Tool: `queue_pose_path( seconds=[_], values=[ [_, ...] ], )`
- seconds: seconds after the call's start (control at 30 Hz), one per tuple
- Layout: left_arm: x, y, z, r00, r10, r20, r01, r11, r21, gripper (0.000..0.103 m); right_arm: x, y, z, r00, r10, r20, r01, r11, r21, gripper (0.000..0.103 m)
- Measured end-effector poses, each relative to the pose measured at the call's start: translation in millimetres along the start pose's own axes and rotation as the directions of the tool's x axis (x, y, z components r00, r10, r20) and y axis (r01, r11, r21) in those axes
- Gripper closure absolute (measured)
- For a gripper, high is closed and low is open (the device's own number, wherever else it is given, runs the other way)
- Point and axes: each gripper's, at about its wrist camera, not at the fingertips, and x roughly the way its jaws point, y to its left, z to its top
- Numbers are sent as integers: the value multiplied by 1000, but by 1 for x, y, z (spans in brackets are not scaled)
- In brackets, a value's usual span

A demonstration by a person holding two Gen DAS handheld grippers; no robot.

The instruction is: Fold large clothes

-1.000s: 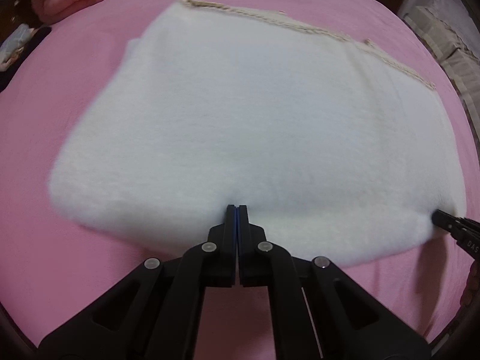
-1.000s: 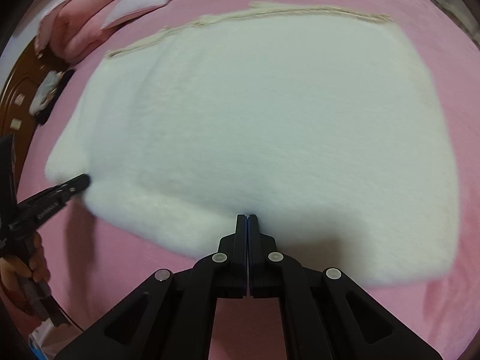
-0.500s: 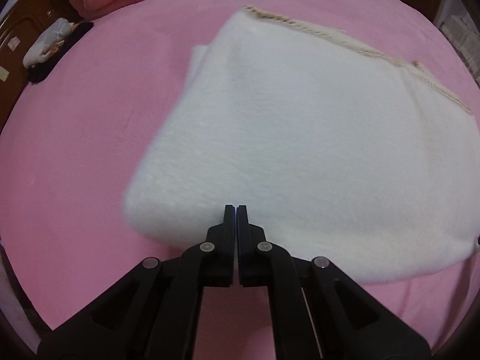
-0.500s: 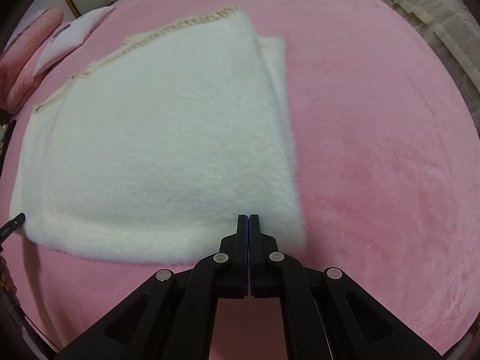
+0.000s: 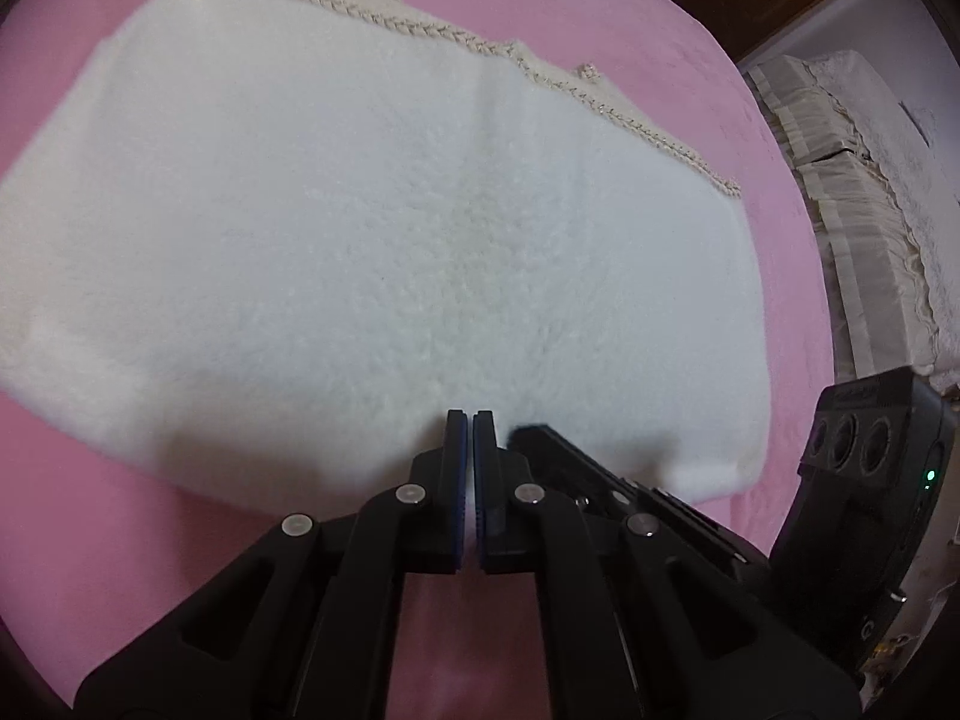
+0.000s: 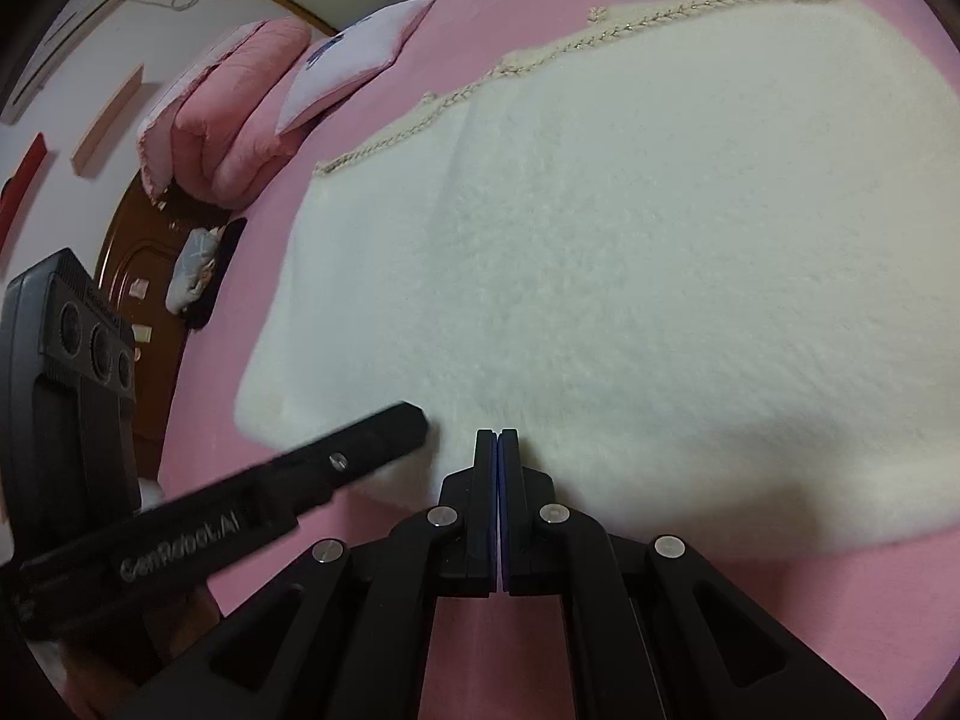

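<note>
The white fleece garment lies folded flat on the pink bed ahead of both grippers, left gripper and right gripper closed, empty; further folds may remain

Fluffy cloth on soft pink bedding

The white garment is thick, woolly fleece with a rough braided trim; the bed cover is matt plush; both tongs are matt black plastic.
</note>
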Motion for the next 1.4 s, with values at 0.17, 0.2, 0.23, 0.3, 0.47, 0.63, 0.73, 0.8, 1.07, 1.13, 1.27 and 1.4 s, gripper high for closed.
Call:
queue_pose_path(
  seconds=[0.17,0.2,0.23,0.3,0.47,0.63,0.73,0.8,1.07,1.13,1.27,1.4],
  values=[
    [11,1,23,999,-12,43,13,1000,-16,103,23,8,23,999,-17,51,15,999,42,103],
    [16,-1,32,999,-13,51,14,1000,-12,103,27,7,29,998,-21,54,19,999,45,103],
    [20,-2,42,998,-11,59,12,1000,-13,103,33,5,38,998,-28,56,26,999,45,103],
    [28,-4,60,997,-19,68,20,1000,-10,103,39,1,55,998,-33,62,30,999,40,103],
    [43,-11,102,992,-23,126,23,1000,1,103,52,-9,102,994,-18,111,15,999,32,103],
    [69,-8,154,988,-17,152,24,999,-48,103,77,10,156,991,-21,130,14,998,54,103],
    [83,-8,175,987,-5,159,14,998,-56,103,93,10,183,988,-53,142,46,998,52,103],
    [91,-9,186,985,19,173,-11,999,-50,103,105,6,200,986,-78,144,66,994,85,103],
    [87,1,199,962,74,263,-71,997,-24,103,112,-21,240,985,-86,149,71,992,105,103],
    [82,11,206,959,87,270,-81,996,-34,103,101,-36,246,982,-119,150,101,987,122,103],
    [68,39,221,951,140,276,-128,990,-61,103,72,-63,256,966,-197,170,183,978,97,103],
    [55,76,236,958,137,253,-122,990,-76,103,40,-97,264,955,-243,168,218,964,153,103]
  ],
)
